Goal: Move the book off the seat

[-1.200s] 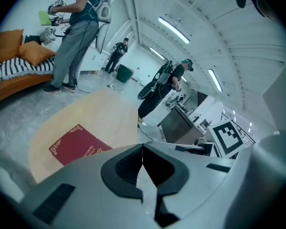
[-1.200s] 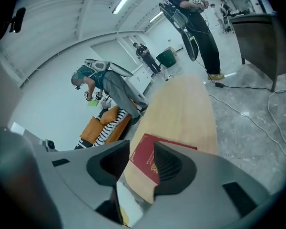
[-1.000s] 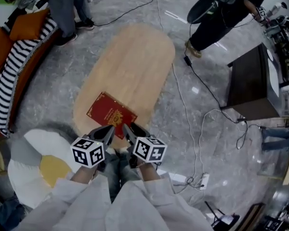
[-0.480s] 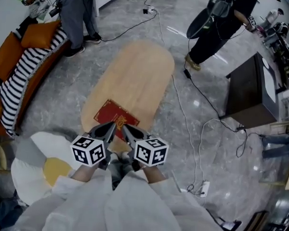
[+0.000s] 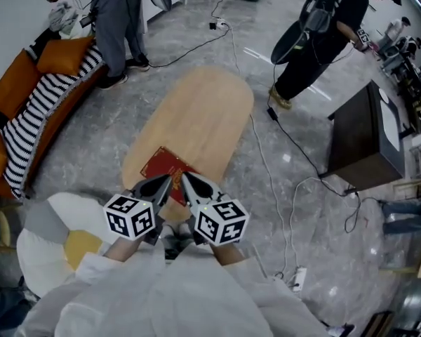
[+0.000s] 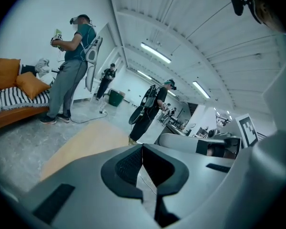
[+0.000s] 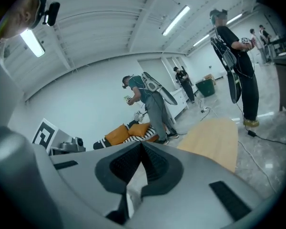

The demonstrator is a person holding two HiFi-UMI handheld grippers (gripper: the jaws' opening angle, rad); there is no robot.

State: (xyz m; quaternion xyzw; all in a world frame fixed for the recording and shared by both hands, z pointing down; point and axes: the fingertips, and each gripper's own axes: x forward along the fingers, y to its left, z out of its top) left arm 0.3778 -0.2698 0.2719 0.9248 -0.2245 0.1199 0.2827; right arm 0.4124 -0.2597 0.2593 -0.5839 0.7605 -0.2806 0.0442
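The book (image 5: 166,166) lies diagonally on the table (image 5: 203,111), just beyond the closed, empty fingers of the left gripper (image 5: 163,182) and right gripper (image 5: 188,181) alike.

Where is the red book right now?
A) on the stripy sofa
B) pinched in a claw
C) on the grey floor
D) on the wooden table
D: the red book lies flat on the near end of the wooden table, not on the sofa or the floor.
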